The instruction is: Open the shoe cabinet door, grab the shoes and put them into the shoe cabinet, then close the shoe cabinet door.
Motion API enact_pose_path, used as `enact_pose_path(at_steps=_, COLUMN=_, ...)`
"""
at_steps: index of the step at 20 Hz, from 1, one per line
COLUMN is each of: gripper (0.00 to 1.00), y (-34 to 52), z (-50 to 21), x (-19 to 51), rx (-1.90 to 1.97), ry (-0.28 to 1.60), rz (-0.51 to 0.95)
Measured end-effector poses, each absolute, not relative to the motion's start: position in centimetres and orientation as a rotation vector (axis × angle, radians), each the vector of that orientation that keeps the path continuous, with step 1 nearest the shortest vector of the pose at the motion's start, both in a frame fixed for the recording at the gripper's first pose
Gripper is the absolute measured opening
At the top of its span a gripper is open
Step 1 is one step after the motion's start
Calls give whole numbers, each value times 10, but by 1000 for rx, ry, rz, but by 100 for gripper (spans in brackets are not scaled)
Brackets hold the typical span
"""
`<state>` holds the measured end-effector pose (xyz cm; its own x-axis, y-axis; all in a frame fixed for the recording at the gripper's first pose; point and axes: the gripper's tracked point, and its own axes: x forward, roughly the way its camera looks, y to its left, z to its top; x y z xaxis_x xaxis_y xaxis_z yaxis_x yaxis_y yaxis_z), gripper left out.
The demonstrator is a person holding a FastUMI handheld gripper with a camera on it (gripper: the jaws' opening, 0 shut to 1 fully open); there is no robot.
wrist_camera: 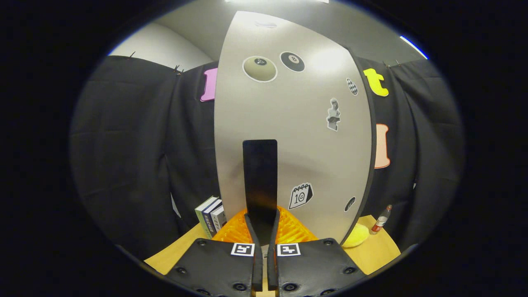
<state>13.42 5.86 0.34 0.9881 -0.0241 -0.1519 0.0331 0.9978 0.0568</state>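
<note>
The gripper point(264, 225) has its fingers point(251, 231) drawn close together, clamped on the dark upright handle point(260, 177) of the cabinet door point(313, 123), which rises just ahead of them. The pale, sticker-dotted door stands directly in front. Below the handle, an orange ribbed surface point(295, 231) shows on either side of the fingers. To the left, books point(211, 216) stand on the table point(373, 251); to the right lie a yellow object point(355, 236) and, farther off, a small bottle point(381, 220).
</note>
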Motion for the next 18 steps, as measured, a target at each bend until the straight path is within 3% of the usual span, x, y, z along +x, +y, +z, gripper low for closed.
enact_pose_path(at_steps=18, gripper=5, y=-36, z=1, x=46, rx=35, ry=154, rz=-135)
